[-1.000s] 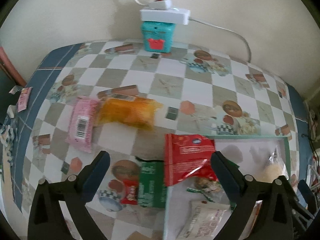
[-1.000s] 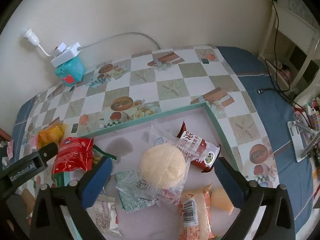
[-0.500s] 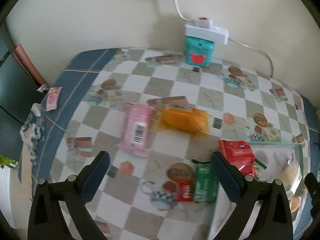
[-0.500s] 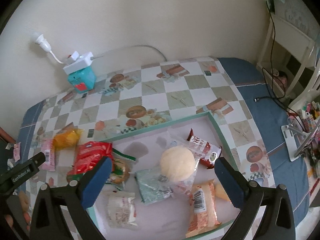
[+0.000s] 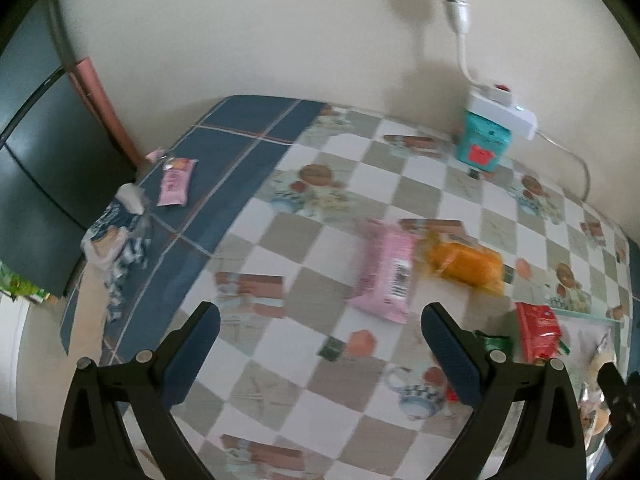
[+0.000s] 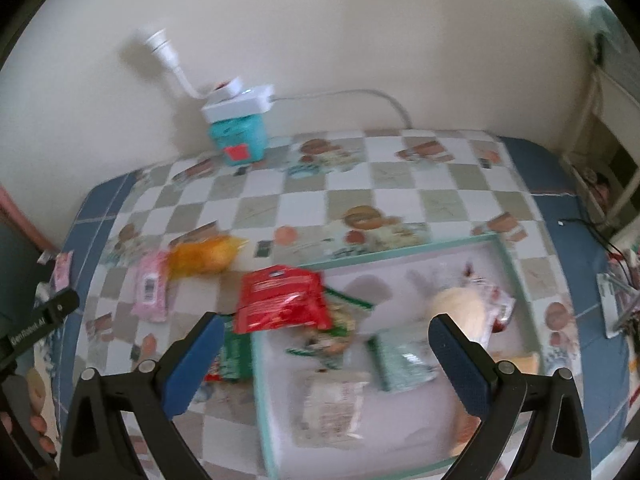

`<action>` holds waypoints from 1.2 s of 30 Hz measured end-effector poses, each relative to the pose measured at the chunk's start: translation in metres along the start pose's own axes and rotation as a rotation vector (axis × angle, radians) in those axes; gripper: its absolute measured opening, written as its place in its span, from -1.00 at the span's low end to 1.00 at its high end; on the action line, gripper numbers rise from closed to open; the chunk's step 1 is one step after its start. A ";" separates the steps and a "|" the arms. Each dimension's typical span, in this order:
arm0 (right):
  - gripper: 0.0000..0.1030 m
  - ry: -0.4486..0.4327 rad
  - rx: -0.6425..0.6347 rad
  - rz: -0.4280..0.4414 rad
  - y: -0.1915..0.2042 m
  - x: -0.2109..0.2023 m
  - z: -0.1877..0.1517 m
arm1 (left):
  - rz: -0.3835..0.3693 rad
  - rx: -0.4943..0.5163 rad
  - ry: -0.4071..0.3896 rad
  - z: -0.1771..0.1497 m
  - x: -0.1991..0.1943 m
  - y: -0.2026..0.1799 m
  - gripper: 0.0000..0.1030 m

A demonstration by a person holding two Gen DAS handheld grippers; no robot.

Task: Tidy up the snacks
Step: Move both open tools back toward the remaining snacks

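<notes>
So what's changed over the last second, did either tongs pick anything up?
No. Both tongs pulled back and up; the left tongs also swung left, away from the tray, toward the table's blue border. Both are open and empty, as before. The red packet still lies across the tray's edge; the pink packet and orange packet haven't moved.

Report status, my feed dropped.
Left gripper open, empty. Right gripper open, empty. Pink packet, orange packet outside tray. Nothing blocking.

Wafer pack (image 5: 385,276) lies left of bun pack (image 5: 466,266)
</notes>
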State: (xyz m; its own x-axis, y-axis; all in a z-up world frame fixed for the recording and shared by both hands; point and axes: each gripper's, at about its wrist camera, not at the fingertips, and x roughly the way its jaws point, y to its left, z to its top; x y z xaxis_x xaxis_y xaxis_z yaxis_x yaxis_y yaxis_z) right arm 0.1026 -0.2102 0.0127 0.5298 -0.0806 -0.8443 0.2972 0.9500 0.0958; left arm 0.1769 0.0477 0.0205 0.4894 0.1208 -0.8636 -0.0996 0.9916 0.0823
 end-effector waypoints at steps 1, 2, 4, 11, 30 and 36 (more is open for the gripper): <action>1.00 0.005 -0.012 0.011 0.009 0.002 -0.001 | 0.009 -0.010 0.002 0.000 0.001 0.007 0.95; 1.00 0.009 -0.024 0.020 0.017 0.004 -0.003 | 0.018 -0.021 0.003 0.001 0.002 0.015 0.95; 1.00 0.016 -0.044 0.039 0.029 0.007 -0.006 | 0.023 -0.039 0.007 0.001 0.004 0.026 0.95; 1.00 0.065 -0.105 0.101 0.073 0.028 -0.021 | 0.042 -0.085 0.046 0.000 0.022 0.051 0.95; 0.64 0.181 -0.111 0.141 0.086 0.092 -0.044 | -0.055 -0.030 0.285 -0.027 0.114 0.008 0.95; 0.29 0.173 -0.109 0.149 0.084 0.091 -0.040 | -0.069 -0.054 0.279 -0.024 0.114 0.014 0.95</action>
State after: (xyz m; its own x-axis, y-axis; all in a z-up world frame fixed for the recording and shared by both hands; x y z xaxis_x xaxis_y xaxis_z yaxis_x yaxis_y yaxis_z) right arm 0.1440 -0.1257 -0.0775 0.4147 0.1062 -0.9037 0.1340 0.9752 0.1761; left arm 0.2104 0.0743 -0.0885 0.2401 0.0287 -0.9703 -0.1240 0.9923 -0.0013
